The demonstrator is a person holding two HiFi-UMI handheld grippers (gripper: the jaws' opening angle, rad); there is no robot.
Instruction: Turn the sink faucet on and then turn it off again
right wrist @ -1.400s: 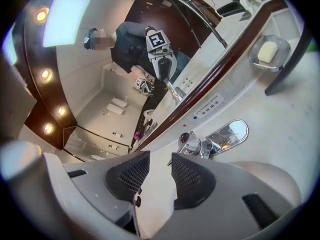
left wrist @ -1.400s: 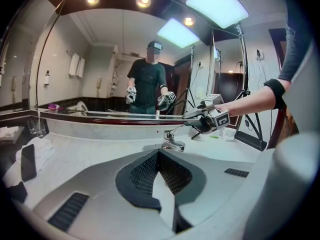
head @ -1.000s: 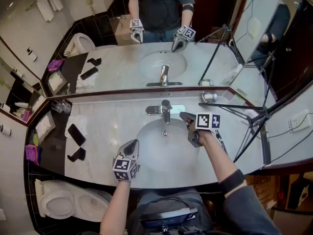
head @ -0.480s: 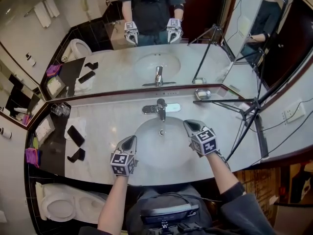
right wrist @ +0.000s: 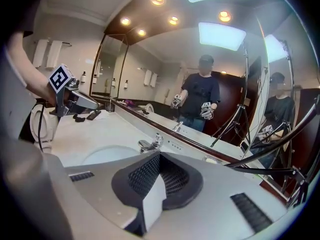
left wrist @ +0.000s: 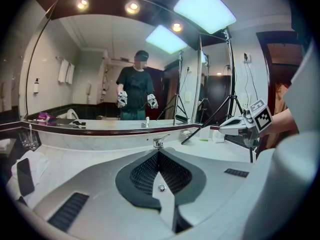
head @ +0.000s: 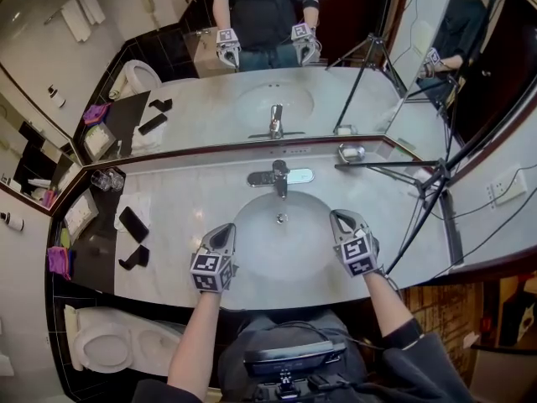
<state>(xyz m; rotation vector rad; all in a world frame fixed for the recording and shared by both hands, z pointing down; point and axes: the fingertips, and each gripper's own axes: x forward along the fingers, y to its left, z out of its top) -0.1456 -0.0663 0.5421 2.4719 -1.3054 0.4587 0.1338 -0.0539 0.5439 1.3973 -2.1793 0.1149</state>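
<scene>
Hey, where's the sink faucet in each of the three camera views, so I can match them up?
Head view: the faucet sits just above the middle.
Left gripper view: the faucet is near the centre, slightly low.
Right gripper view: the faucet is just left of centre, slightly low.
Shared landmark: the mirror right behind it.

The chrome single-lever faucet (head: 279,177) stands upright on an oblong chrome base plate fixed to the desk (head: 193,208). It sits centred just behind the far rim of the oval white sink (head: 252,246). Its spout projects over that rim.
</scene>
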